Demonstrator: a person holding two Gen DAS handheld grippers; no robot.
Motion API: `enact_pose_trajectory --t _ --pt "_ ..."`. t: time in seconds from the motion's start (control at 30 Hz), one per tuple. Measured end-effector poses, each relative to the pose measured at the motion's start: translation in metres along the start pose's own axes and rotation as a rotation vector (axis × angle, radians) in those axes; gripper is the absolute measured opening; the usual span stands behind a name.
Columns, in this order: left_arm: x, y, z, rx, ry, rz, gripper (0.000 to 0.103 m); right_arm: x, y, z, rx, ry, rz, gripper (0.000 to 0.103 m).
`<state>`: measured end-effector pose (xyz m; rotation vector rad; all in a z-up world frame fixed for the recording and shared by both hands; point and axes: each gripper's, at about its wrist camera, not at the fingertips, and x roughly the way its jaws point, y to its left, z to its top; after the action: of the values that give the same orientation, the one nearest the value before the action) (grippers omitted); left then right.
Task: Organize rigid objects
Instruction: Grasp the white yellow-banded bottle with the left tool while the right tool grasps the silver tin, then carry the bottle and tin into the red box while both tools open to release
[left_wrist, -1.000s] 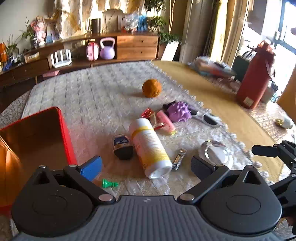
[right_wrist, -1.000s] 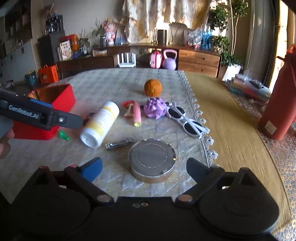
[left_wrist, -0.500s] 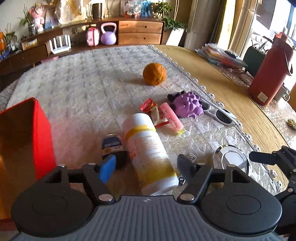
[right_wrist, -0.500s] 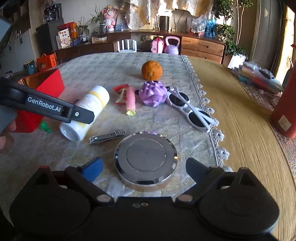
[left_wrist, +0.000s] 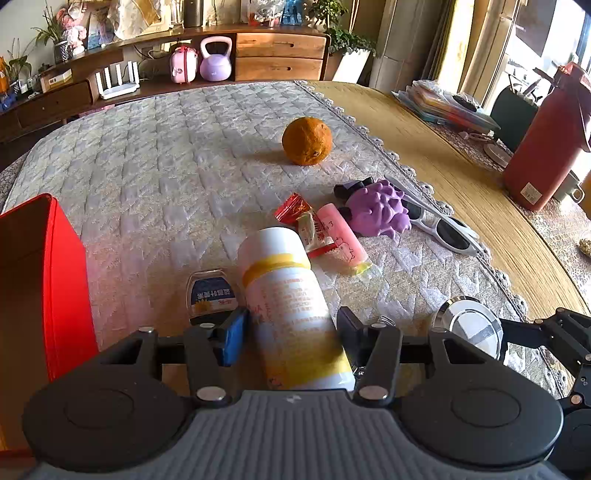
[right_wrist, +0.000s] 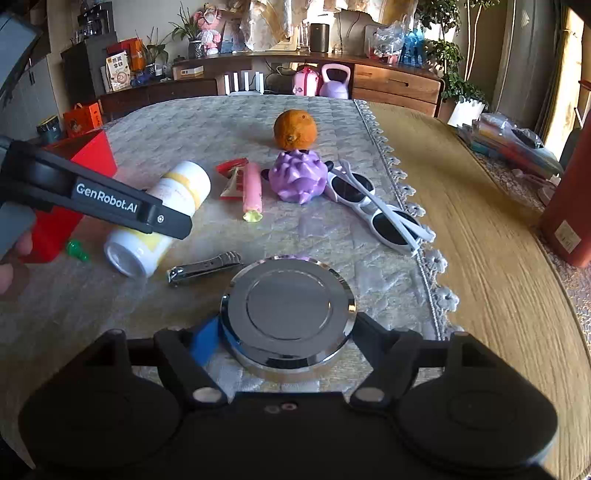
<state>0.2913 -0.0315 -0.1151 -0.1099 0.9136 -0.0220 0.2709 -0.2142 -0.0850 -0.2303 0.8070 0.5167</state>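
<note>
On the far left stands a red box, and just beside it, seen only from the right wrist view, a small green piece lies on the quilted cloth covering the tabletop. The left gripper has its fingers narrowed around a white bottle lying on its side; the blue pad touches one flank and the black finger sits against the other. Only the left wrist view shows a small dark case tucked behind the bottle. Next come nail clippers, plain in the right wrist view, a red wrapper and a pink tube. The right gripper has closed in on a round metal tin, fingers at both edges. Further right lie a purple spiky toy, an orange and white sunglasses.
</note>
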Motion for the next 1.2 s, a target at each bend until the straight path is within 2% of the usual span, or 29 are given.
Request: enact_pose_trajectory --t 0.2,0.63,1.07,1.2 --pt "-0.005 0.005 -0.002 -0.024 -0.005 0.009 0.045 -0.008 0.004 0.004 -0.015 -0.013 -0.014 0.075" --pt "-0.034 0.014 -0.007 -0.037 -0.016 -0.005 0.044 -0.033 0.023 0.013 -0.038 -0.016 -0.018 0.075" --pt "-0.099 0.046 -0.005 -0.087 -0.09 -0.054 0.044 -0.066 0.059 0.043 -0.09 -0.058 0.022 0.075" --pt "-0.127 0.063 -0.002 -0.098 -0.151 -0.058 0.044 -0.072 0.076 0.056 -0.108 -0.067 0.064 0.075"
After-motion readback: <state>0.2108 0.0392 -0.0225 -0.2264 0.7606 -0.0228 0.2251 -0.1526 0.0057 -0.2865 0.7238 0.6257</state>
